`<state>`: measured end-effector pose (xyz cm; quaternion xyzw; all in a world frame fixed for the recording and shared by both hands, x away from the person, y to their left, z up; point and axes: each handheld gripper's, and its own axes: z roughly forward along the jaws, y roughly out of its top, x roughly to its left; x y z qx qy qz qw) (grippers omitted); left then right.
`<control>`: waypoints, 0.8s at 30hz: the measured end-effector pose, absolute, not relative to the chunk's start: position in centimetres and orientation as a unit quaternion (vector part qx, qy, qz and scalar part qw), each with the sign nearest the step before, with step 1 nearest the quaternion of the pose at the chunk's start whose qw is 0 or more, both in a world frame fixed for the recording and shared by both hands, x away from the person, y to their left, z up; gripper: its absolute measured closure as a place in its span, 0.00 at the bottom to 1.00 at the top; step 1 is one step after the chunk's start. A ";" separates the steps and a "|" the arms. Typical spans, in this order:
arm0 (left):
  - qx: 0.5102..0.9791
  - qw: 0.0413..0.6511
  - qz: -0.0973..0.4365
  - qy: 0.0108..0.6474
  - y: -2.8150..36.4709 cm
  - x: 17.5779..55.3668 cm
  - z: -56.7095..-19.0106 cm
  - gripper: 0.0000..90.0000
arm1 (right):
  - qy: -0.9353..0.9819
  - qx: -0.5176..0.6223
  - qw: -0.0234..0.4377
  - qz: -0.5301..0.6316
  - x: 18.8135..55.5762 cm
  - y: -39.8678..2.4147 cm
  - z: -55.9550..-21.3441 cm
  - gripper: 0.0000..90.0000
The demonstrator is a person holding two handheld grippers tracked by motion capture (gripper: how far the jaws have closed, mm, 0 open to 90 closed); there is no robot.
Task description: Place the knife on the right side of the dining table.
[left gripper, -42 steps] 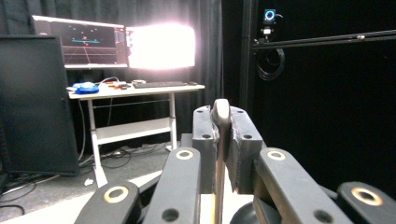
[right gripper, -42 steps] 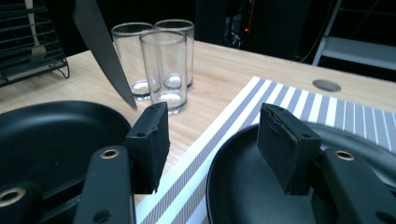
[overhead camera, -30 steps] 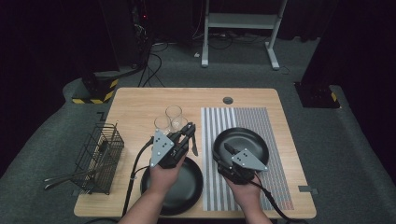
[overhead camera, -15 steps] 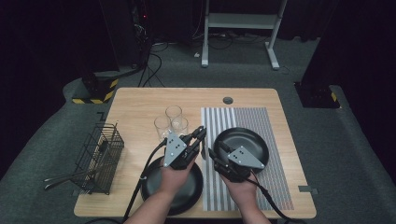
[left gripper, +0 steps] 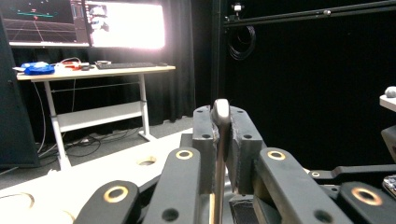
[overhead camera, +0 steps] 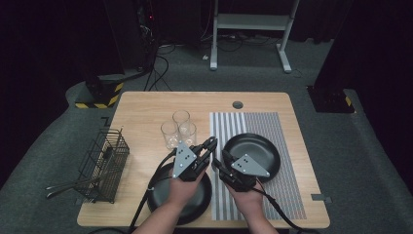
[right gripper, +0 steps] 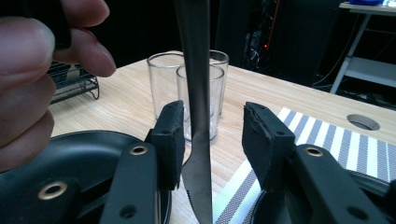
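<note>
So there's a light wooden table [overhead camera: 146,109] with a grey-and-white striped placemat [overhead camera: 287,185] on its right half. One round black plate [overhead camera: 260,151] sits on the far part of that mat, and a second black plate [overhead camera: 160,195] sits on bare wood at the near edge, left of the mat. At the table's left edge is a black wire basket [overhead camera: 104,163] with utensil handles poking out to the left. Three clear drinking glasses [overhead camera: 178,129] stand bunched together mid-table, just beyond the grippers.

The left gripper [overhead camera: 207,146] is clamped tight on a slim silver table knife [right gripper: 196,93]; in the left gripper view the handle end [left gripper: 220,112] pokes up between the two pressed jaws. The knife hangs upright between the two plates, above the mat's left edge, serrated blade pointing down.

The right gripper [overhead camera: 220,161] sits right next to the left one, with the blade between its jaws. They've just been closing in, but there's a clear gap on the right side, so it isn't pinching the knife yet.
</note>
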<state>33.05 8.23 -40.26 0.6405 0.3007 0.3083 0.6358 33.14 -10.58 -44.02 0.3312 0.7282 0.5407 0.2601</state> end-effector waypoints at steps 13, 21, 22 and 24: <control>0.641 0.637 0.302 0.303 8.7 33.0 -40.7 0.92 | 0.732 0.328 0.247 0.544 33.2 -10.3 -44.3 0.70; 0.643 0.637 0.295 0.307 8.7 33.1 -40.9 0.92 | 0.733 0.328 0.241 0.546 33.3 -9.9 -44.6 0.72; 0.643 0.636 0.296 0.307 8.8 33.1 -40.9 0.92 | 0.733 0.328 0.240 0.545 33.3 -9.9 -44.7 0.73; 0.644 0.636 0.294 0.308 8.8 33.2 -40.8 0.92 | 0.733 0.329 0.238 0.546 33.3 -9.8 -44.8 0.74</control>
